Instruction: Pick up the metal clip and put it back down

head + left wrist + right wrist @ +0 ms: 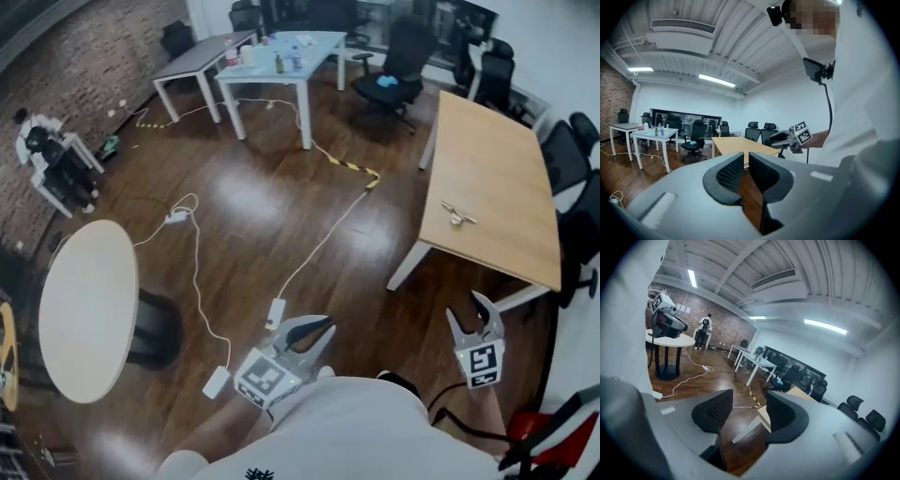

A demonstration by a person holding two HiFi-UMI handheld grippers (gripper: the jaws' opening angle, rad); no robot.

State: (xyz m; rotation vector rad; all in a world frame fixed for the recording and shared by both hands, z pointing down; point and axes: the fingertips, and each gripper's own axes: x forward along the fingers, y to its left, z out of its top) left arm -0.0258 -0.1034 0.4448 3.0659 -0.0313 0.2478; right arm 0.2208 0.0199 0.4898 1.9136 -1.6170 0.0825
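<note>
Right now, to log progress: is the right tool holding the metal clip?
No, the right tool is open and empty, while the metal clip lies on the wooden table.

the floor [253,202] across the middle of the head view is dark wood, glossy with glare patches. at right, the rectangular table [497,178] has a pale, matt wood top; the metal clip [458,216] on it glints silver. upper left, the brick wall [56,84] looks rough. the left gripper [743,161] has a smooth grey plastic shell and black ribbed pads [729,173].
</note>
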